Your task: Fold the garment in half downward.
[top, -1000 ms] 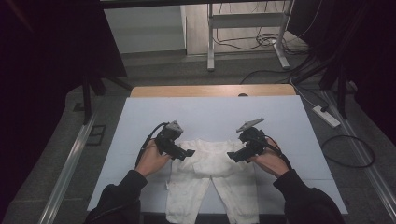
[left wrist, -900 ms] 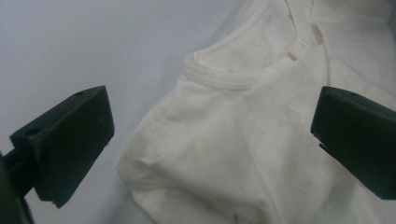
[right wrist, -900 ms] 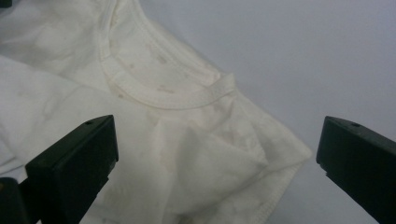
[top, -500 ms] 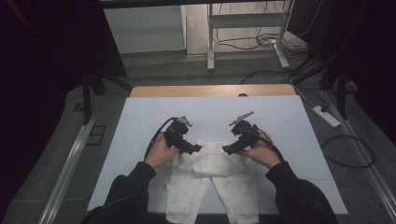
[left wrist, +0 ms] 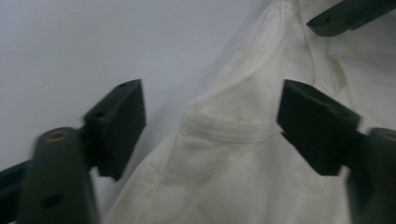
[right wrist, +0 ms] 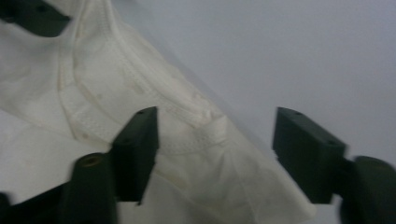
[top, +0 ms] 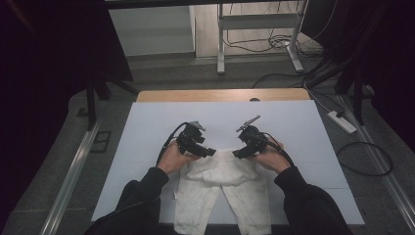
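A pair of white trousers (top: 225, 191) lies flat on the white table (top: 147, 132), waistband away from me and legs toward the near edge. My left gripper (top: 210, 152) sits at the waistband's left corner and my right gripper (top: 237, 154) at its right corner. In the left gripper view the stitched waistband corner (left wrist: 224, 126) lies between the jaws of the left gripper (left wrist: 210, 107), with gaps on both sides. In the right gripper view the other corner (right wrist: 205, 133) lies between the right gripper (right wrist: 215, 121) jaws, nearer the left pad. Both pairs of jaws have just been closing around the cloth.
The table's wooden far edge (top: 225, 94) runs across the back. Beyond it stand a metal frame (top: 220, 39) and loose cables (top: 274, 44) on the floor. A power strip (top: 342, 122) and a cable loop (top: 367, 159) lie on the floor at right.
Both hands have moved inward toward each other along the waistband. The jaws of both grippers now stand narrower around the waistband corners.
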The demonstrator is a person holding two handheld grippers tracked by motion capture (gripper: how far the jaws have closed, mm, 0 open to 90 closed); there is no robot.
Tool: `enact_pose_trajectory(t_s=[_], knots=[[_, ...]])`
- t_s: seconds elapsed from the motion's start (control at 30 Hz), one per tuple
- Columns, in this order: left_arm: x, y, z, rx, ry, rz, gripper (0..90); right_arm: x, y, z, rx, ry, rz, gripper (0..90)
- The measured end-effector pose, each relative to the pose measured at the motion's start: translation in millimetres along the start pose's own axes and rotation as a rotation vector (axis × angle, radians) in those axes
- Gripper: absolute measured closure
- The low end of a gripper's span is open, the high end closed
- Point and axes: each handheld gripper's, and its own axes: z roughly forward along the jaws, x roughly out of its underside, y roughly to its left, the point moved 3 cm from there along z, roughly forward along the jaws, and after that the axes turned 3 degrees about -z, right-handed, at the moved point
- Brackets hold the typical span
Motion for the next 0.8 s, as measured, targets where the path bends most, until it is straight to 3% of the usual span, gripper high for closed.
enact_pose_trajectory(t_s=[0.07, 0.13, 0.27, 0.33, 0.47, 0.8], knots=[[0.9, -0.6, 1.1, 0.010, 0.001, 0.000, 42.3, 0.7, 0.4, 0.7, 0.008, 0.012, 0.000, 48.5], [1.8, -1.3, 2.5, 0.011, 0.013, 0.006, 54.1, 1.2, 1.5, 1.2, -0.015, 0.016, -0.005, 59.5], [3.9, -1.4, 3.0, -0.014, 0.038, 0.026, 74.0, 0.8, 3.7, -0.3, -0.019, 0.011, -0.033, 82.7], [4.2, -1.2, 1.3, -0.007, 0.032, 0.025, 83.7, 0.6, 4.9, -1.7, -0.024, 0.010, -0.035, 85.0], [3.5, -3.5, -2.4, 0.003, 0.027, 0.024, 86.5, 0.8, 6.8, -5.2, -0.031, 0.004, -0.040, 85.6], [8.9, -14.6, -24.4, 0.034, -0.003, 0.042, 86.8, 1.2, 14.3, -32.9, -0.072, -0.099, -0.061, 85.6]])
